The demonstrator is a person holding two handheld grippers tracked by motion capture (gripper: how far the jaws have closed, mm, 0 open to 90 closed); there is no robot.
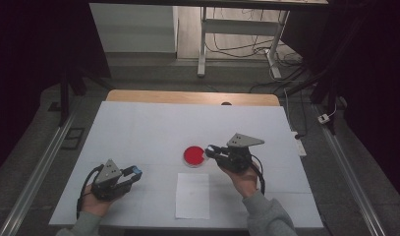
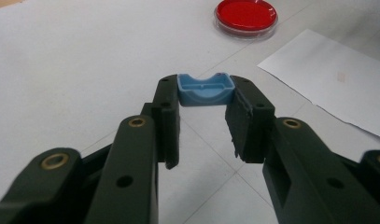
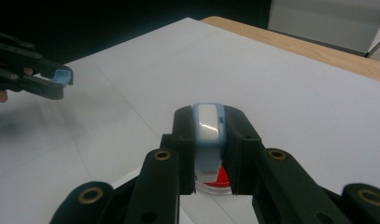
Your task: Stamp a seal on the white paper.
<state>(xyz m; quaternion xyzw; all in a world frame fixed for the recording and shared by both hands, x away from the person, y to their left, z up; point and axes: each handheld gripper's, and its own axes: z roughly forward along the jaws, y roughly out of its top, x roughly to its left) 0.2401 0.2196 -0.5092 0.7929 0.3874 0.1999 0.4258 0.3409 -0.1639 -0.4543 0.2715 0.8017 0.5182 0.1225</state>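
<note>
My left gripper [image 1: 135, 173] hovers low over the near left of the white table, shut on a small blue plastic piece [image 2: 205, 94] with a curved notch, held at the very jaw tips [image 2: 205, 86]. My right gripper [image 1: 209, 150] is at the table's middle, shut on a light blue and white block [image 3: 208, 128] that stands upright between its jaws [image 3: 209, 116]. Just under and beyond that block lies a round red dish [image 1: 193, 156] [image 3: 219, 181] [image 2: 246, 15]. The left gripper and its blue piece [image 3: 61, 76] also appear far off in the right gripper view.
A white paper sheet [image 1: 192, 195] [image 2: 334, 79] lies near the front edge, between the two hands. The white table cover [image 1: 138, 128] ends at a wooden strip [image 1: 187, 97] at the back. Beyond it are floor cables and desk legs.
</note>
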